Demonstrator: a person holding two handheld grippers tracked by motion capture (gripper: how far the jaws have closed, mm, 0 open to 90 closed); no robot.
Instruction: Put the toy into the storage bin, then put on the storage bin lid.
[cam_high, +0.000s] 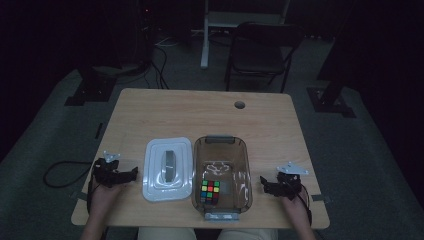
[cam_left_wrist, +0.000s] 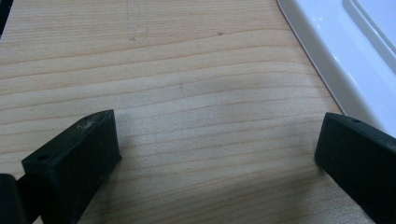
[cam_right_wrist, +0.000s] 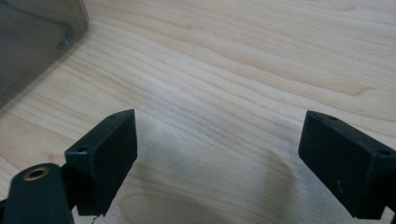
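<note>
White lid (cam_high: 168, 169) lies flat on the tabletop (cam_high: 200, 112), at nine o'clock of the clear bin (cam_high: 246, 172) holding the colour cube (cam_high: 210, 191). I have the left hand-held gripper (cam_high: 131, 173) and right hand-held gripper (cam_high: 263, 184) gaping, empty. Pinching the lid's thin rim risks slipping, knocking the bin.

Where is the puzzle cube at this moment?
In the high view, the puzzle cube lies inside the clear container, at its near end, just right of the white lid on the table.
</note>
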